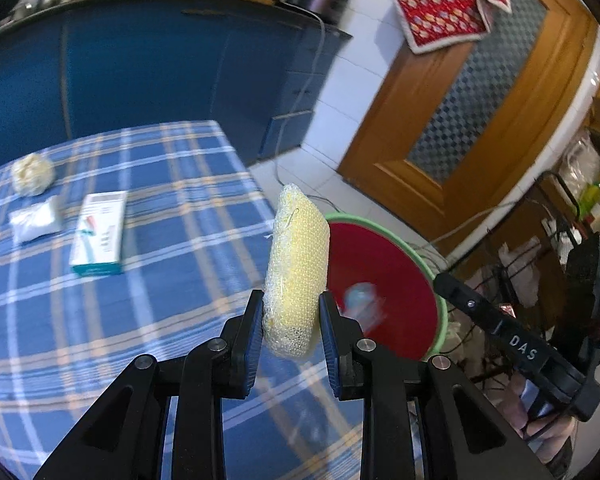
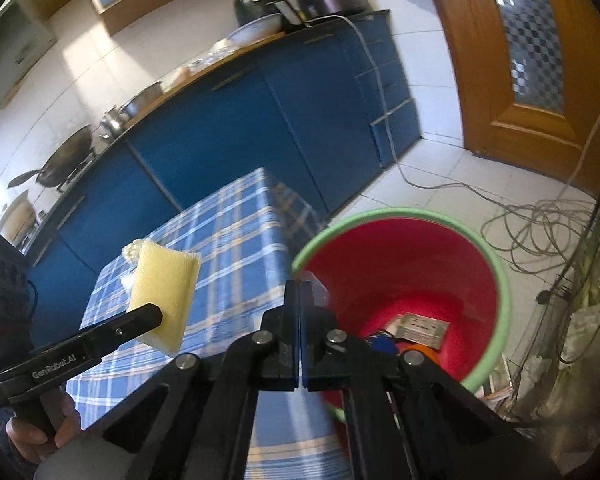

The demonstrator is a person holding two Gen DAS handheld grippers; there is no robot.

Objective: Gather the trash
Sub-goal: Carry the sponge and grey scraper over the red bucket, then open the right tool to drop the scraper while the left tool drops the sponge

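My left gripper (image 1: 290, 294) is shut on a yellow sponge in white mesh (image 1: 296, 260), held upright over the right edge of the blue plaid table (image 1: 160, 320). The right wrist view shows the same sponge (image 2: 168, 288) to the left of my right gripper (image 2: 300, 284), whose jaws are pressed together with nothing between them. A red bucket with a green rim (image 2: 400, 212) stands on the floor beside the table, just beyond that gripper. In it lie a grey carton (image 2: 418, 328) and blue and orange scraps. A blurred pale blue-white thing (image 1: 360, 300) shows in front of the bucket's inside (image 1: 380, 264).
On the table lie a white and teal box (image 1: 100, 236), a small clear bag (image 1: 36, 220) and a crumpled pale ball (image 1: 32, 174). Blue cabinets (image 2: 260, 120) stand behind. A wooden door (image 2: 540, 80) is at the right, with loose cables (image 2: 540, 220) on the floor.
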